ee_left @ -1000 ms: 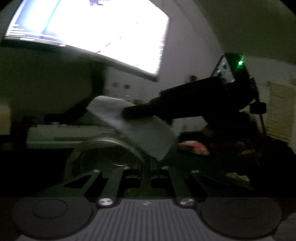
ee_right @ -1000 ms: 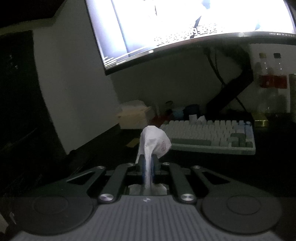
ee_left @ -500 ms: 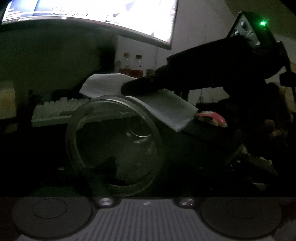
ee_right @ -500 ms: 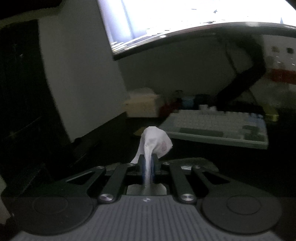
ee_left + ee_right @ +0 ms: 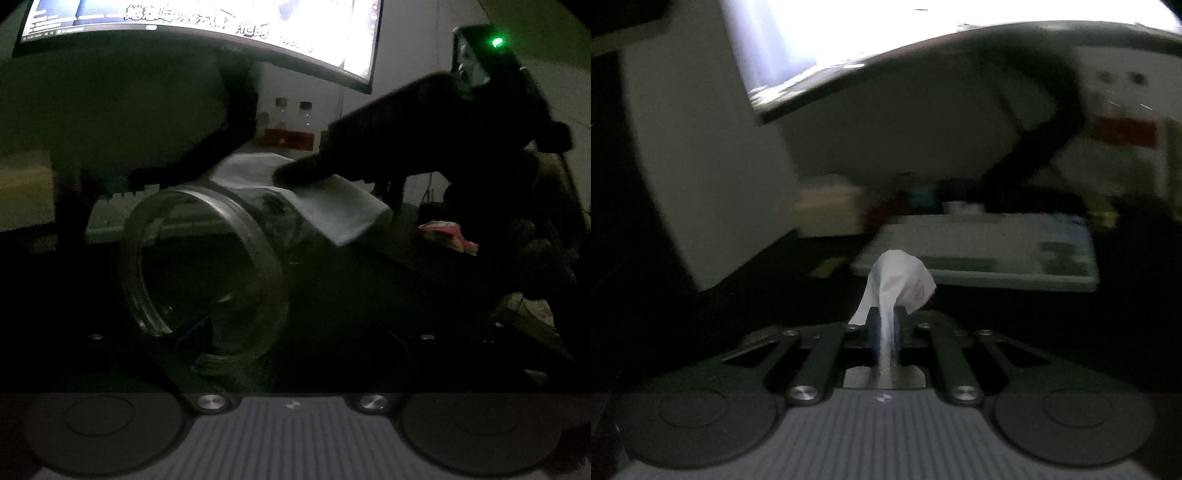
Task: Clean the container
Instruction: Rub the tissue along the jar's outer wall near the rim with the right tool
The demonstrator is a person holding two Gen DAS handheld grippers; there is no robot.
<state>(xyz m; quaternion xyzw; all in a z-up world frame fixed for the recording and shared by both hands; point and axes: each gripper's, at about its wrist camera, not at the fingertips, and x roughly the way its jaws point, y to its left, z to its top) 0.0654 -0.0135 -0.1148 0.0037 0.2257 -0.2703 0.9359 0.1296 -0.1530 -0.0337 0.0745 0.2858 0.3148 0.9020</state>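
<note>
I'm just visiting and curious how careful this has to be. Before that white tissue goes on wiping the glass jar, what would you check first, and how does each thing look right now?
1. Tissue clamped in right gripper: ok, pinched between closed fingers.
2. Tissue touching the jar: ok, it drapes over the jar's upper side.
3. Left gripper's hold on the jar: cannot tell, fingers lost in darkness.
4. Jar mouth unobstructed: ok, lidless rim faces the left camera.
5. Jar interior clean: cannot tell, too dim.
6. Keyboard clear of the wiping: cannot tell, blurred.

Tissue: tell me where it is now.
The tissue is pinched in the right tongs; in the left wrist view it lies on the upper right side of the clear jar.
</note>
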